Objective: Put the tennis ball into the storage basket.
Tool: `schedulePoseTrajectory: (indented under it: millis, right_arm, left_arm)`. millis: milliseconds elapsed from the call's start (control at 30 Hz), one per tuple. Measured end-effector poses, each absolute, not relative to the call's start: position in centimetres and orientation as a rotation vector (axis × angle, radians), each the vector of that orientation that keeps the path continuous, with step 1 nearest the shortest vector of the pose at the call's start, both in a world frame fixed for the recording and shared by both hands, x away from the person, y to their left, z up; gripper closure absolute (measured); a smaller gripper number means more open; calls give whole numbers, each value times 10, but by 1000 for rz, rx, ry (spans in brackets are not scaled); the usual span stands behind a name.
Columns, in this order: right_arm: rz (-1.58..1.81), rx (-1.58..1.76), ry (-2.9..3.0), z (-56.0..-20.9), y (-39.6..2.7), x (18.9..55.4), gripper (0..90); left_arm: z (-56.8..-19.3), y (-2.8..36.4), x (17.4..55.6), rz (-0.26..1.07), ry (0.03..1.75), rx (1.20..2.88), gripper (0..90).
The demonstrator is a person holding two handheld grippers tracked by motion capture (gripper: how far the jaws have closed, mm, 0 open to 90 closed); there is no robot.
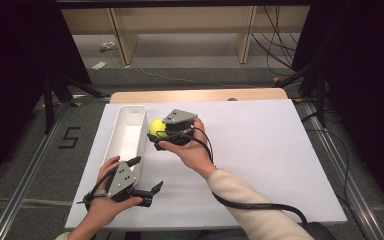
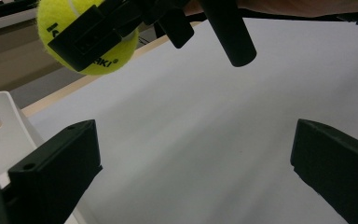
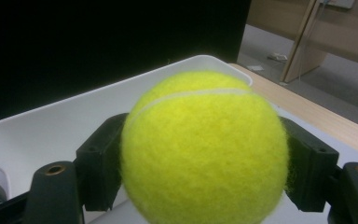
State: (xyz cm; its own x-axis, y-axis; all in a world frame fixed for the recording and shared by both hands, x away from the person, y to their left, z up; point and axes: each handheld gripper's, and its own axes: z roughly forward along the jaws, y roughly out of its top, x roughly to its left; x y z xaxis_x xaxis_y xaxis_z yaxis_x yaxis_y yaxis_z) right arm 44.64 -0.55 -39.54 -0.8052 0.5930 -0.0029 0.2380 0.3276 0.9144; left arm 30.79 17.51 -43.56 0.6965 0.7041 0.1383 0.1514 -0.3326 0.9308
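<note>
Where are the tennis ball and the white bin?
tennis ball (image 3: 205, 149), right gripper view, middle of its yellow felt.
white bin (image 1: 122, 138), high view, its bare inner floor.

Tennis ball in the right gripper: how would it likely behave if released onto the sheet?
The tennis ball is round, so it would probably roll. Its fuzzy felt likely resists slipping between the right gripper jaws. It looks light.
</note>
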Motion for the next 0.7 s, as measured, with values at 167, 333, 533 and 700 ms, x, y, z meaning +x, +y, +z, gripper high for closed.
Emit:
schedulePoseTrajectory:
  millis: [167,333,533,700]
  right_arm:
    - [1471,737,2263,-394,-3,447,267]
    - [1474,737,2268,-394,-1,447,267]
    - [1470,723,2281,-394,3,447,267]
    - [1474,723,2279,-393,5,447,267]
  left_arm:
    - [-436,175,308,657,670,1858,8]
    - [-436,175,308,656,669,1857,8]
    - [-436,174,308,656,667,1857,8]
    - [-436,175,308,656,668,1857,8]
